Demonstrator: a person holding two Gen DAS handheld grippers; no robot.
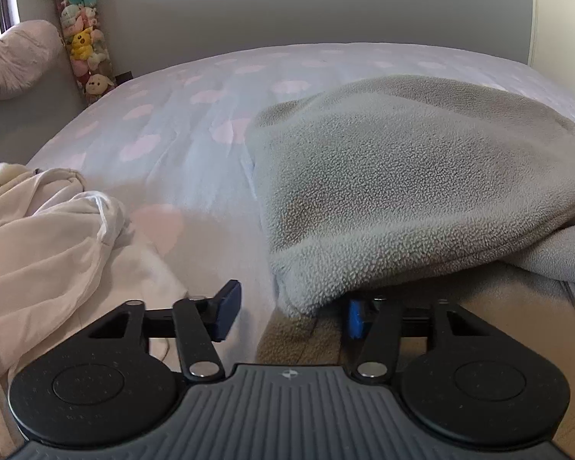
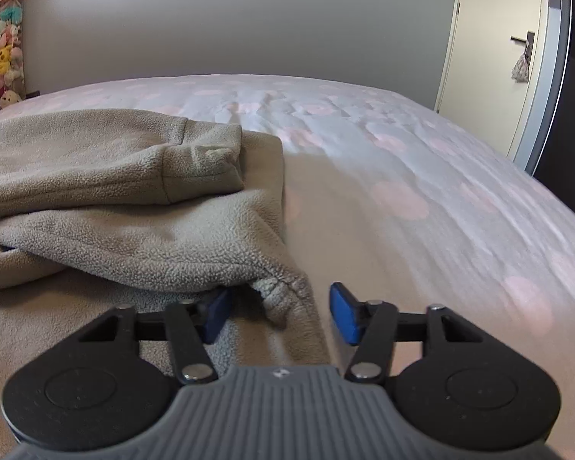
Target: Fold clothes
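Grey walls (image 2: pixel 287 30) and a pale door (image 2: pixel 487 57) are seen behind a bed covered by a white sheet with pink blotches (image 2: pixel 421 161), on which a grey fleece garment (image 2: pixel 115 199) is spread in loose folds. At the left gripper (image 1: pixel 291 312) the jaws are held wide apart; the left blue pad (image 1: pixel 226 310) is clear of the fabric over bare sheet, while the right pad is partly covered by the overhanging near edge of the fleece, which lies between and above the fingers. At the right gripper (image 2: pixel 280 312) the jaws are likewise spread, and a bunched fleece corner is found between them, its edge resting over the left pad, the right pad (image 2: pixel 345 314) being free. Crumpled white clothing (image 1: pixel 46 230) is piled to the left, apart from the fleece. A hanging column of plush toys (image 1: pixel 82 34) is visible in the far corner.
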